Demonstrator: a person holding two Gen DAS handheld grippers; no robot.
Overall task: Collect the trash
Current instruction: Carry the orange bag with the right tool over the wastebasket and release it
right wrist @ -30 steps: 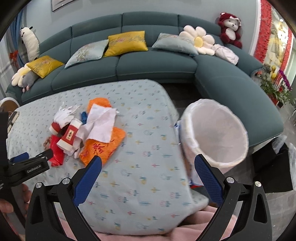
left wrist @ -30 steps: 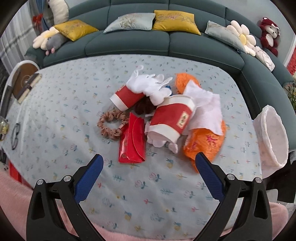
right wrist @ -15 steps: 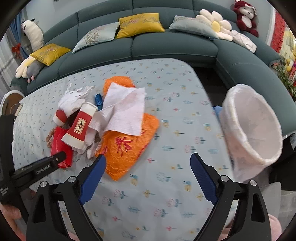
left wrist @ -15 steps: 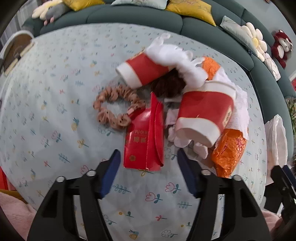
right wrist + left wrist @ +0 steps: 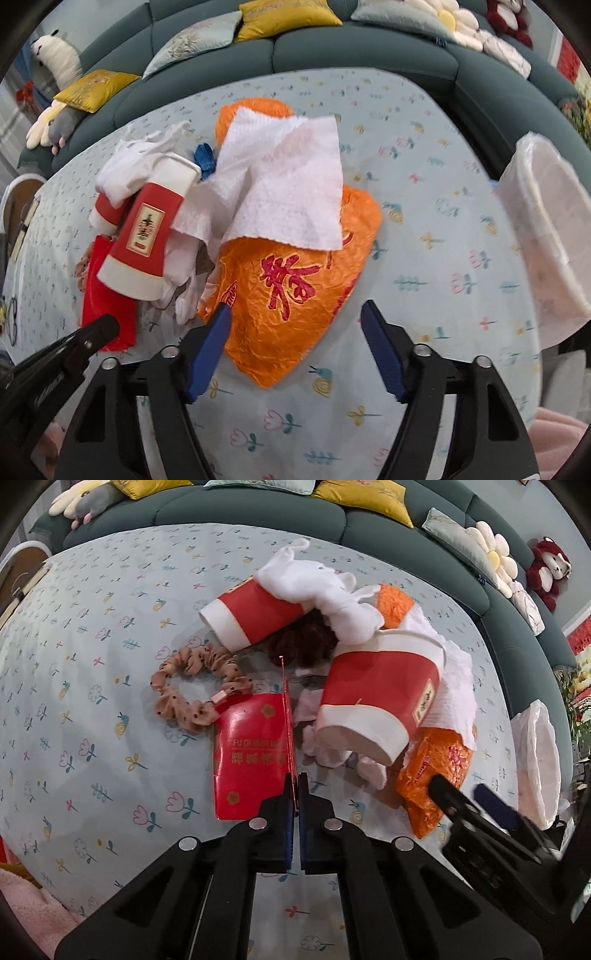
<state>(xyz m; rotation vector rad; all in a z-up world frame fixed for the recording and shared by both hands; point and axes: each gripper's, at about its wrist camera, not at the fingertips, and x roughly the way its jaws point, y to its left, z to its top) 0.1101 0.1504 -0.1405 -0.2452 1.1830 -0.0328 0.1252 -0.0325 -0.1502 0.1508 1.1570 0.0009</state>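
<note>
A trash pile lies on the flowered tablecloth: a red envelope (image 5: 251,753), two red-and-white paper cups (image 5: 376,698) (image 5: 255,613), an orange plastic bag (image 5: 295,284), a white paper towel (image 5: 280,181) and white gloves (image 5: 321,587). My left gripper (image 5: 295,794) is shut on the raised flap of the red envelope. My right gripper (image 5: 295,332) is open, its fingers on either side of the orange bag's near end. A white-lined trash bin (image 5: 550,229) stands past the table's right edge.
A tan scrunchie (image 5: 192,690) lies left of the envelope and a dark brown one (image 5: 306,642) sits between the cups. A teal sofa (image 5: 258,513) with cushions and plush toys curves behind the table. Pink cloth (image 5: 22,904) lies at the near edge.
My left gripper moved down onto the red envelope and shut on its flap. My right gripper swung left from the bin and came down over the orange bag, still open.
</note>
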